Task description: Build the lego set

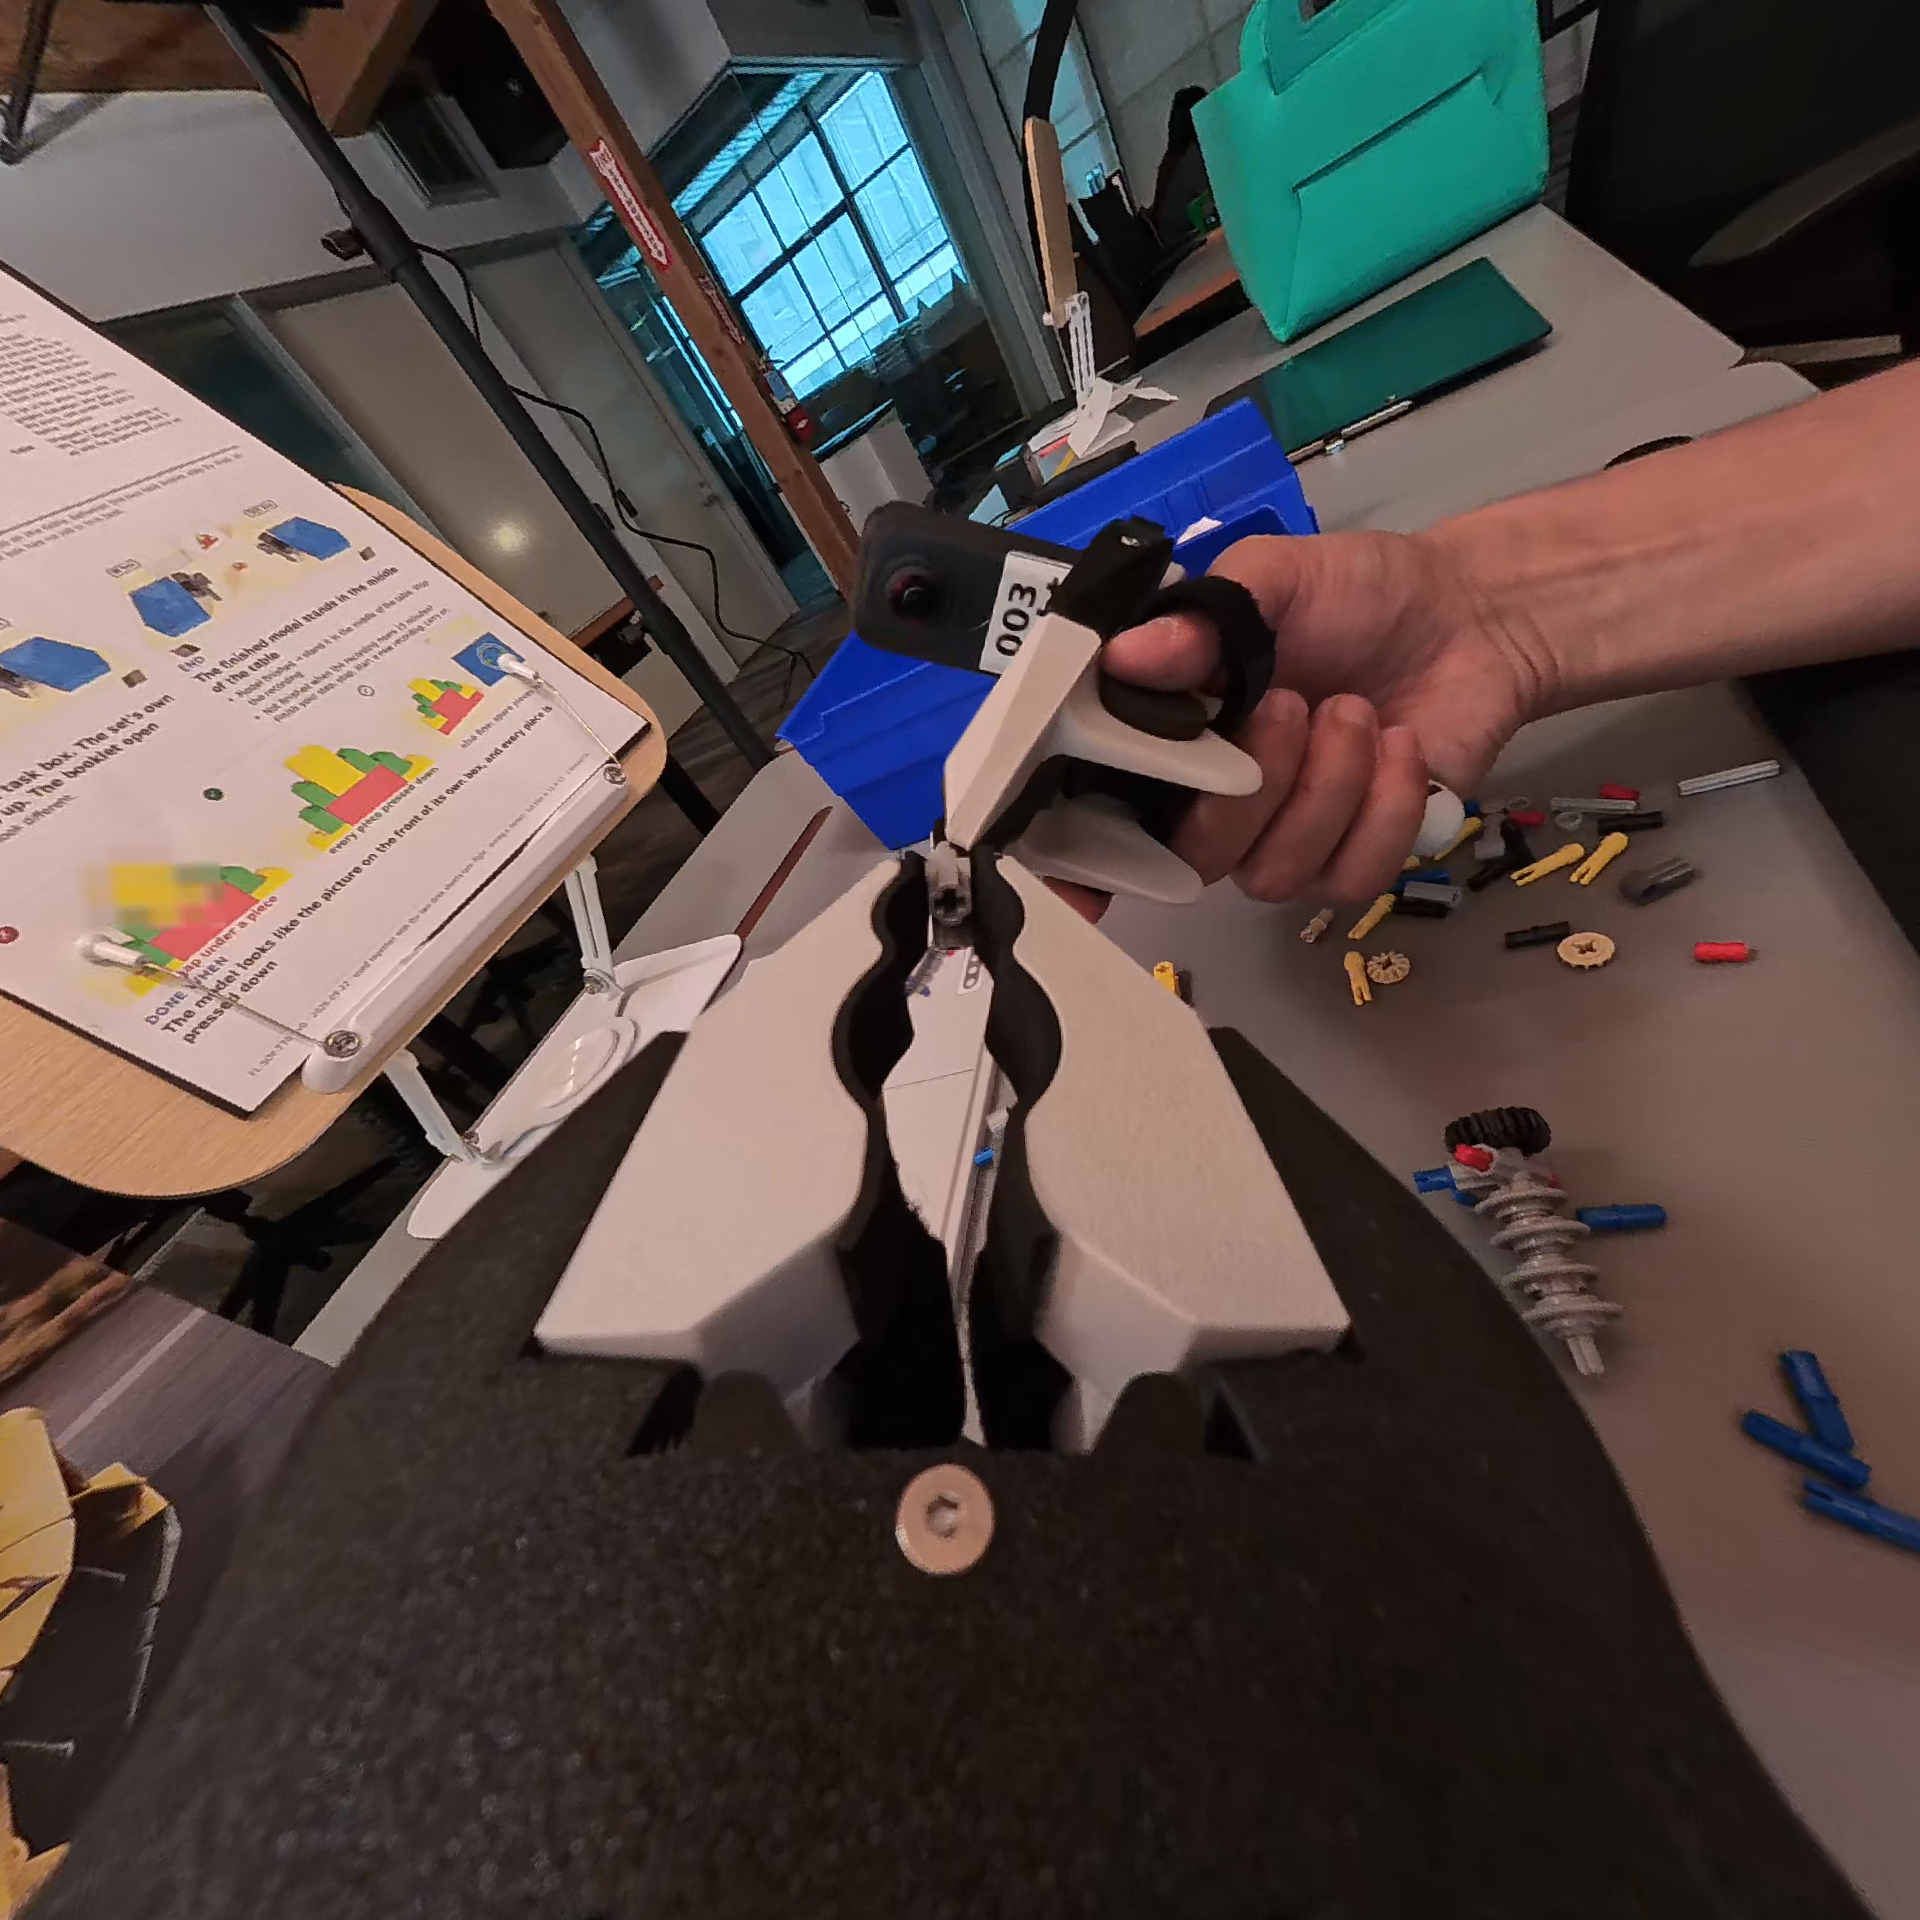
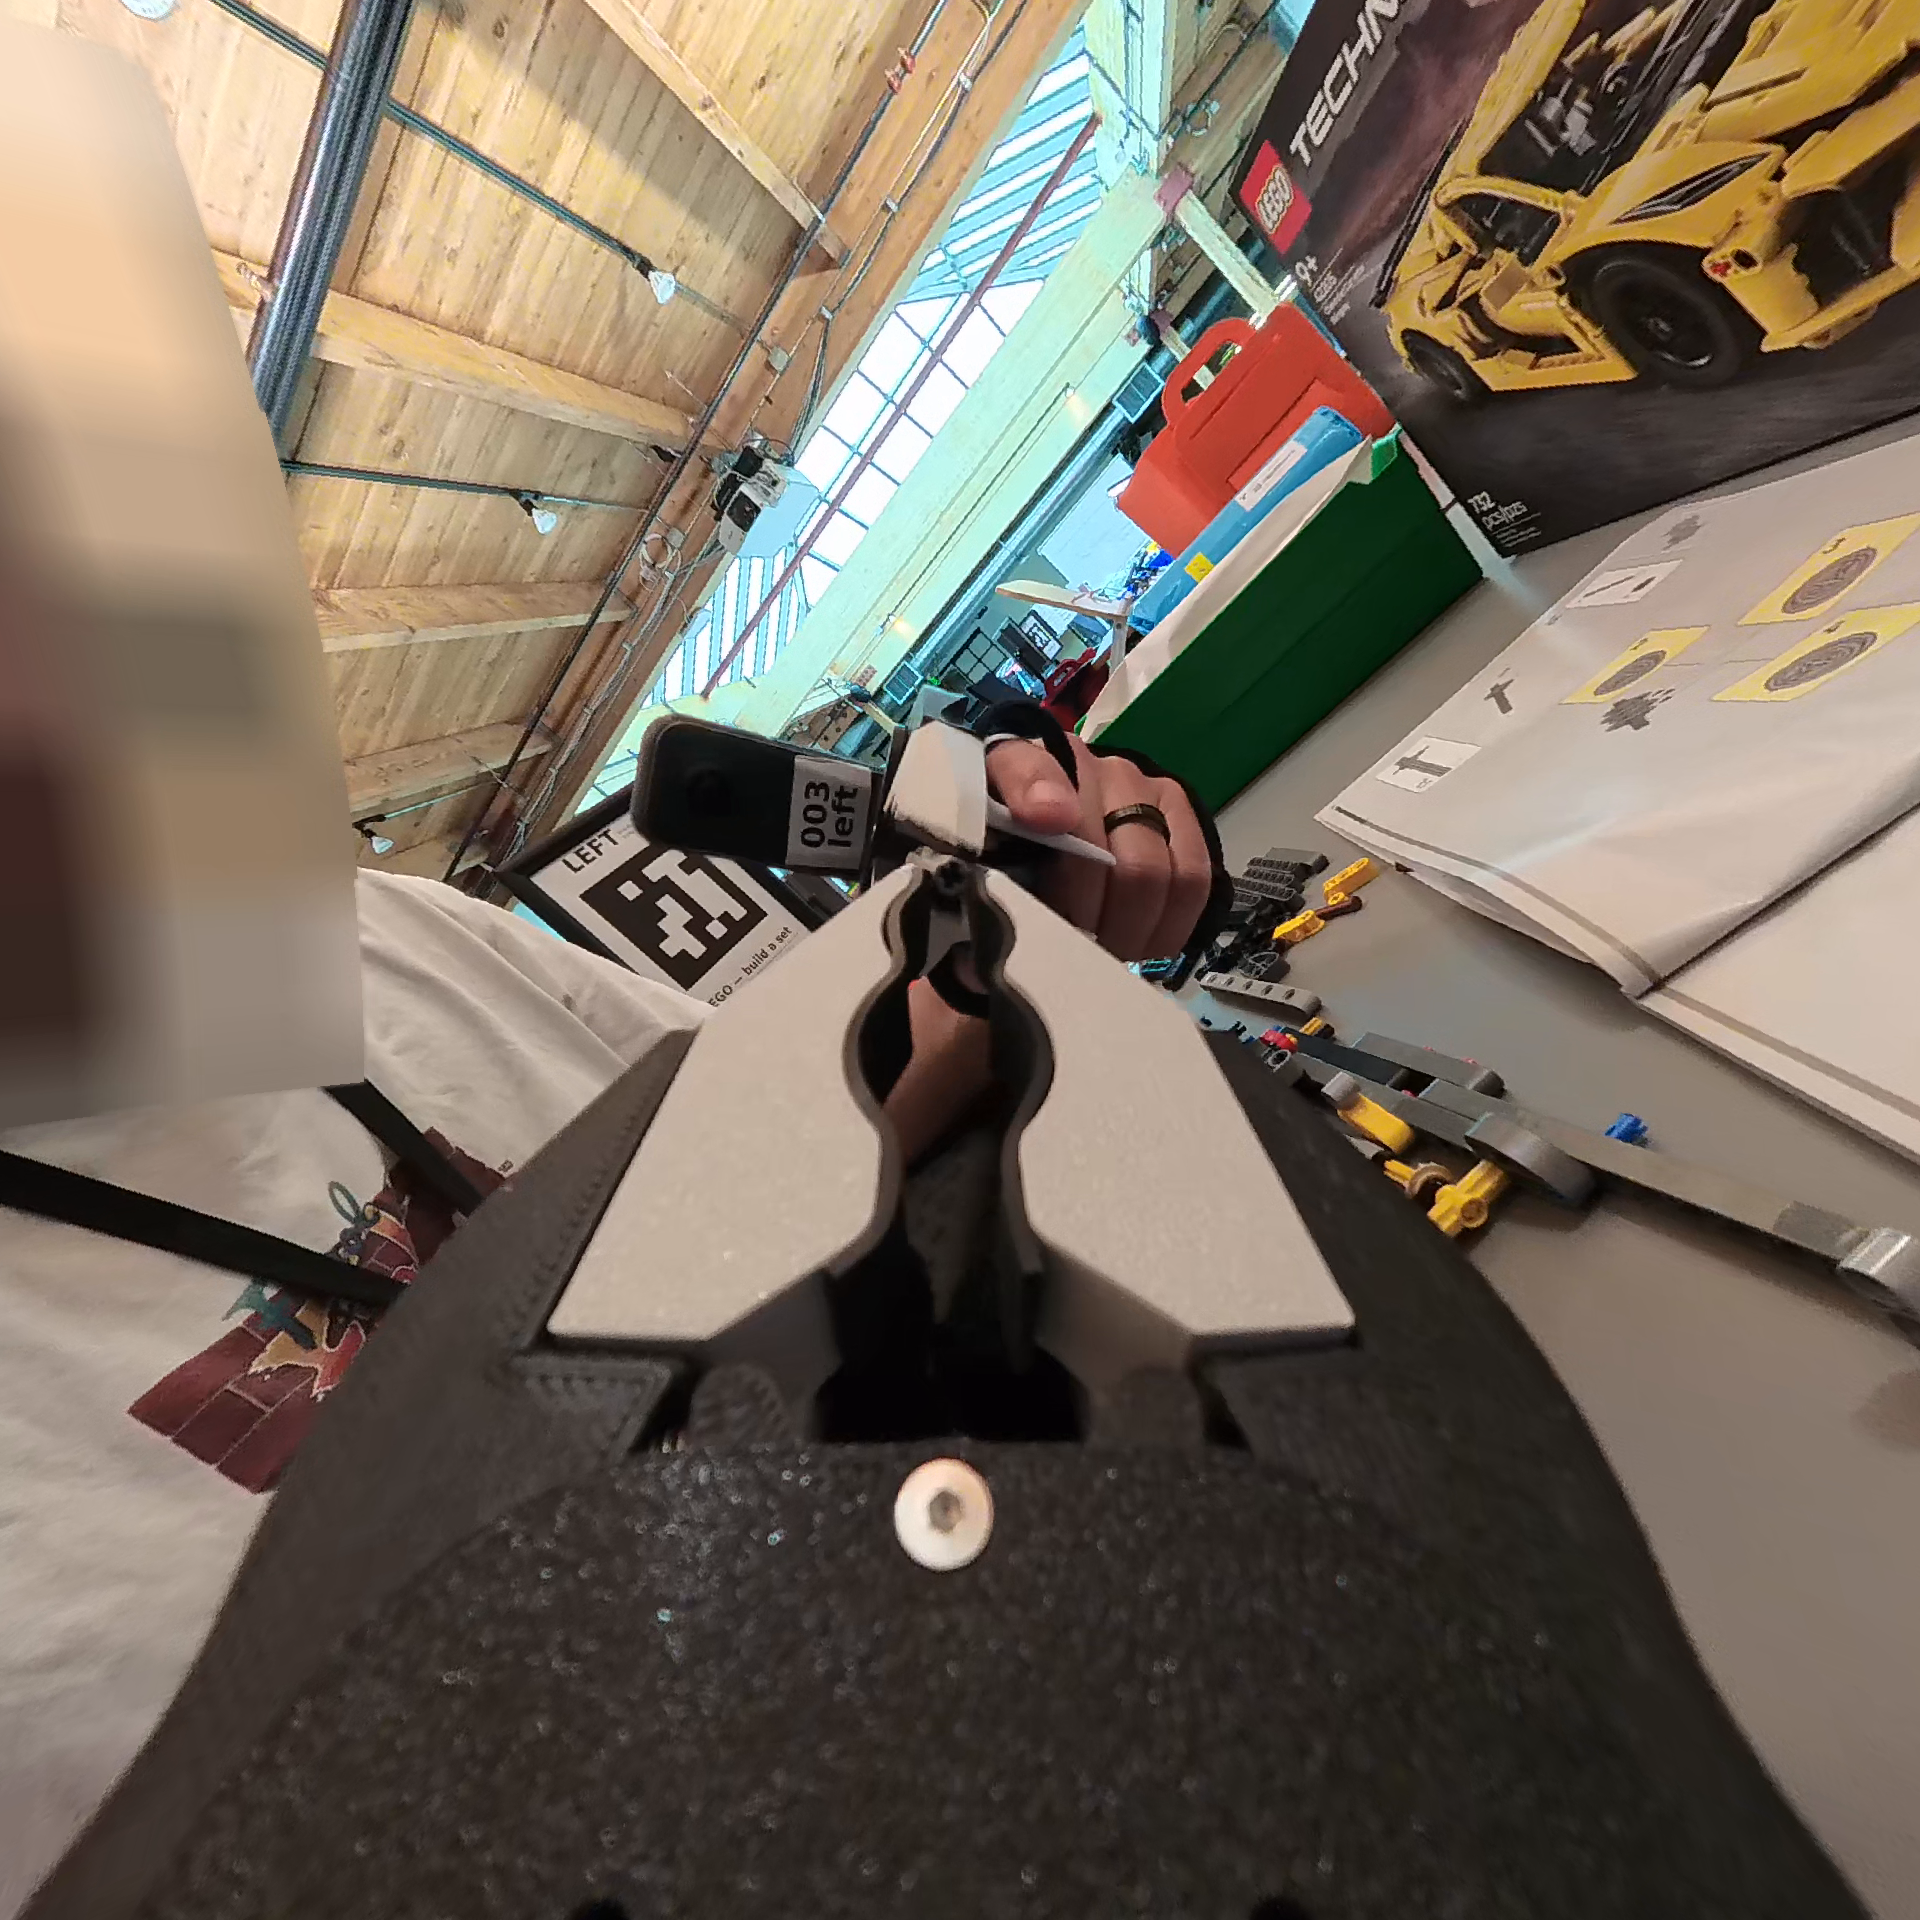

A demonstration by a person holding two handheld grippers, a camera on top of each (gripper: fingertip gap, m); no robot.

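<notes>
The left gripper [image 1: 948,883] has its fingertips pinched on a small grey lego piece [image 1: 948,896]; the right gripper [image 1: 961,831] meets it tip to tip from the far side, held in a hand [image 1: 1351,717], and its tips are drawn together at the same piece, though whether they actually clamp it cannot be told; in the right wrist view a small dark piece [image 2: 948,878] sits right at the meeting tips.

On the grey table [image 1: 1351,1091] lies 1 grey spring-like assembly [image 1: 1538,1236] with blue pins and a black gear; 3 loose blue pins [image 1: 1813,1444] lie near the right edge; a scatter of small yellow, red, black and grey parts [image 1: 1538,862] is too jumbled to count.

1 blue bin [image 1: 894,717] stands behind the grippers, its contents hidden; 1 green bin [image 2: 1288,623] holds something white; 1 set box [image 2: 1579,208] stands upright beside 1 open booklet [image 2: 1662,748]; 1 instruction sheet [image 1: 260,675] rests on a stand.
</notes>
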